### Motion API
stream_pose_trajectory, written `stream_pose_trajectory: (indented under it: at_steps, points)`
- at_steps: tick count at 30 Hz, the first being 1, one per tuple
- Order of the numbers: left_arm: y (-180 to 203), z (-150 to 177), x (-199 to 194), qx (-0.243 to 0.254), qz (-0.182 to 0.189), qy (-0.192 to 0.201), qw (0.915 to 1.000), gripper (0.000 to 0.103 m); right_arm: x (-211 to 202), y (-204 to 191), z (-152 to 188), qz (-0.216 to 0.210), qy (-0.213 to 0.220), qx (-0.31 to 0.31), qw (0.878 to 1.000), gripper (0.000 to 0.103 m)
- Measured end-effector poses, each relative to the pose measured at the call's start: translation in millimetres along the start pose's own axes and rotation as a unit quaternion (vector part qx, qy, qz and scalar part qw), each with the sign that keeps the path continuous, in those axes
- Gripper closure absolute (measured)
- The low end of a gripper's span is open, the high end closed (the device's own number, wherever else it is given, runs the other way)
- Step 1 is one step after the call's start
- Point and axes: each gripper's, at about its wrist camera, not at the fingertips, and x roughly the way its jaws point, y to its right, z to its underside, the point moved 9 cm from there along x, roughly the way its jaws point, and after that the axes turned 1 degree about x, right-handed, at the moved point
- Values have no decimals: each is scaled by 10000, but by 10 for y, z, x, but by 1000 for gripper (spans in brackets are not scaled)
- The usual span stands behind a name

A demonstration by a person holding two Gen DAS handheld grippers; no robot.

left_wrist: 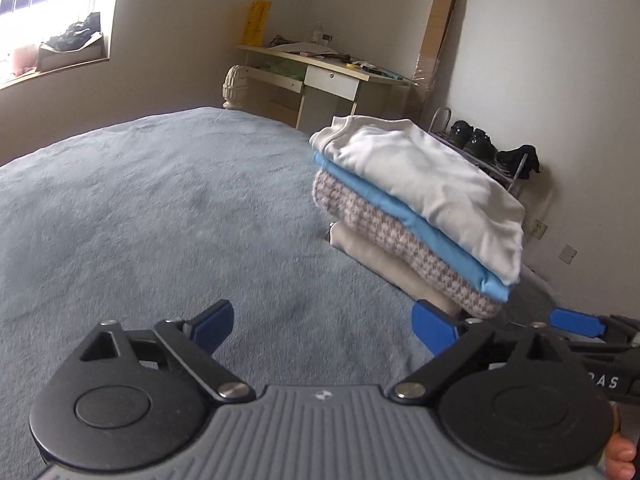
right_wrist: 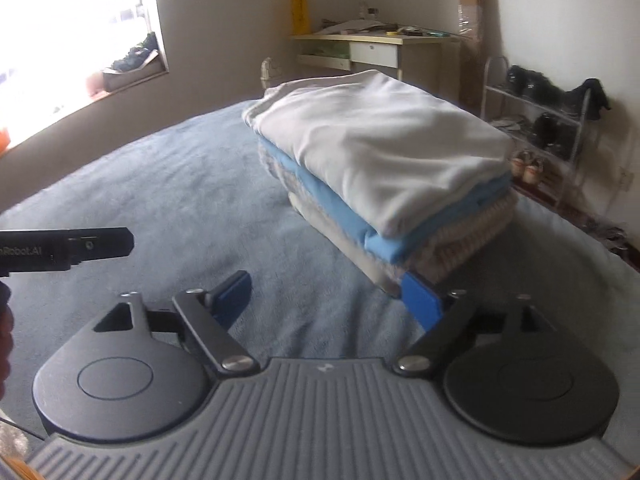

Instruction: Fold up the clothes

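While both tools stand released with nothing between their fingers, the left gripper (left_wrist: pixel 324 326) and right gripper (right_wrist: pixel 328 294) hover just before the stack of folded clothes (right_wrist: pixel 384 172) resting on the blue blanket (left_wrist: pixel 160 208).

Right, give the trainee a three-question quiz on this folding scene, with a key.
1. True or false: the white garment lies on top of the stack.
2. Which colour lies directly under the white one? A) red B) light blue C) black
3. Fill in: the stack rests on a blue-grey ____.

Key:
1. True. It tops the stack, with the light blue garment and the knitted garment beneath.
2. B.
3. Blanket. The left gripper and the right gripper both stand open and hold nothing.
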Motion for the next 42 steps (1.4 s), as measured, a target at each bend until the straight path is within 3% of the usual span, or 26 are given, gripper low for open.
stream_pose_trajectory:
  at_steps: [4, 6, 10, 13, 18, 29, 37, 42]
  points:
    - [-24, 21, -119, -300, 11, 131, 9995, 0, 44, 3, 0, 350, 46, -12, 9994, 13]
    - [-16, 7, -161, -233, -124, 159, 9995, 0, -12, -12, -17, 412, 29, 16, 9991, 7]
    - [62, -5, -199, 49, -514, 137, 9986, 0, -128, 5, -54, 466, 133, 128, 9987, 6]
    - [142, 3, -202, 110, -579, 48, 9983, 0, -220, 43, -47, 581, 217, 134, 9980, 1]
    - [229, 41, -154, 214, -695, -122, 9973, 0, -300, 106, -76, 872, 339, 131, 9955, 1]
    - [455, 156, -17, 690, -756, -491, 9935, 0, -239, 175, -29, 1451, 14, 155, 9893, 1]
    - [367, 172, -1, 325, -832, -576, 9943, 0, -107, 230, 16, 1645, -392, 231, 9853, 1]
    - [383, 184, -25, 143, -666, -577, 9960, 0, -138, 228, 4, 1733, -319, 183, 9842, 1]
